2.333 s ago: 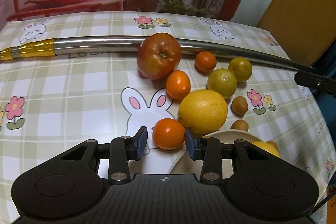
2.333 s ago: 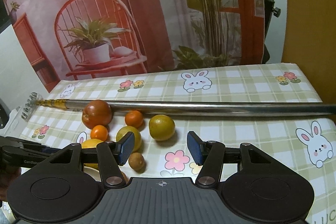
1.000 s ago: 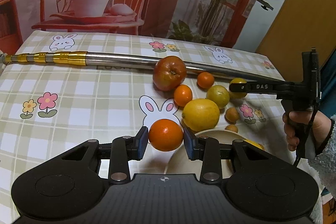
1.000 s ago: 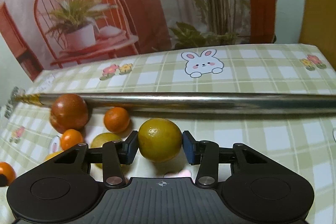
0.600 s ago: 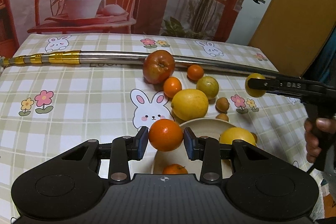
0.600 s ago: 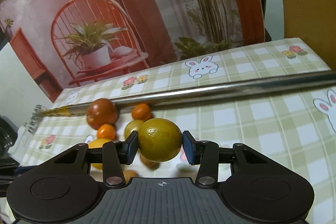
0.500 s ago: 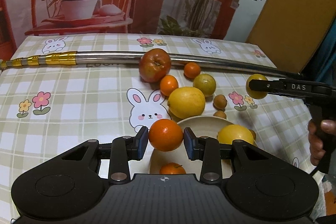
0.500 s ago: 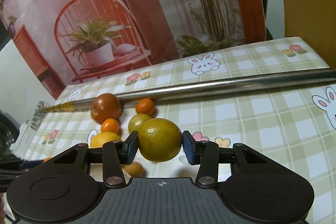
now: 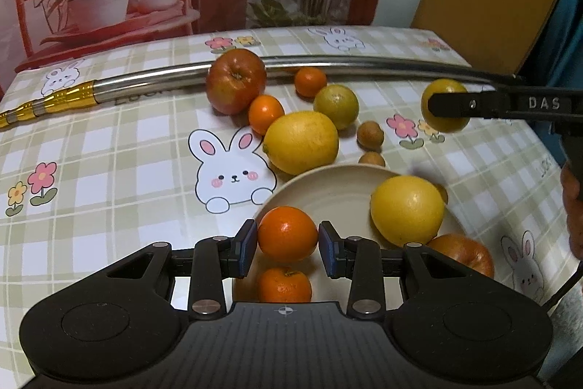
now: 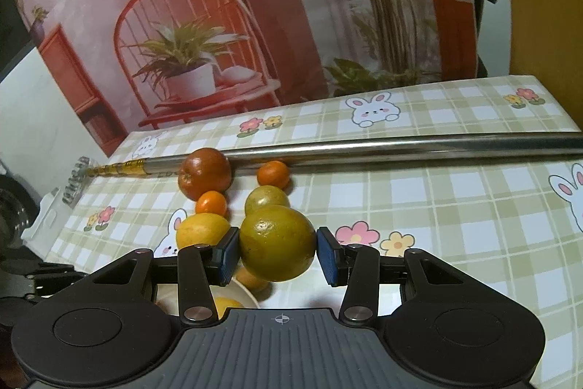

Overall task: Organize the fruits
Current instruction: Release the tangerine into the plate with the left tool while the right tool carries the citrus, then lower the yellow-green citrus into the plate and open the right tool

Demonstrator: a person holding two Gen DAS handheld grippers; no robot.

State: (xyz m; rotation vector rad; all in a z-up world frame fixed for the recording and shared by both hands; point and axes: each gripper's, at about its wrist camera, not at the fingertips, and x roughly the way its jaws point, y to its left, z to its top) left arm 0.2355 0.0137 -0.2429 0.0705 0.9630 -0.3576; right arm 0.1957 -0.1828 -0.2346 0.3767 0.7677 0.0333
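Note:
My left gripper (image 9: 288,248) is shut on an orange mandarin (image 9: 288,233), held over the near left part of a cream bowl (image 9: 328,186). In the bowl lie a small mandarin (image 9: 285,285), a yellow lemon (image 9: 407,209) and a reddish fruit (image 9: 464,252). My right gripper (image 10: 278,256) is shut on a green-yellow citrus (image 10: 277,243), held above the table at the bowl's rim (image 10: 247,290); the left wrist view shows that citrus (image 9: 442,86) to the right of the fruit pile. A red apple (image 9: 236,81), mandarins, a large lemon (image 9: 300,142) and a green citrus (image 9: 336,101) lie on the tablecloth.
A long steel pole (image 9: 364,63) with a gold end (image 9: 51,102) lies across the table behind the fruit. Two small brown fruits (image 9: 370,133) sit beyond the bowl. A hand (image 9: 572,206) is at the right edge. The table ends at a printed backdrop (image 10: 291,6).
Both grippers closed on their fruits and lifted them. The left one has carried the mandarin back over the bowl; the right one has brought the citrus toward the bowl.

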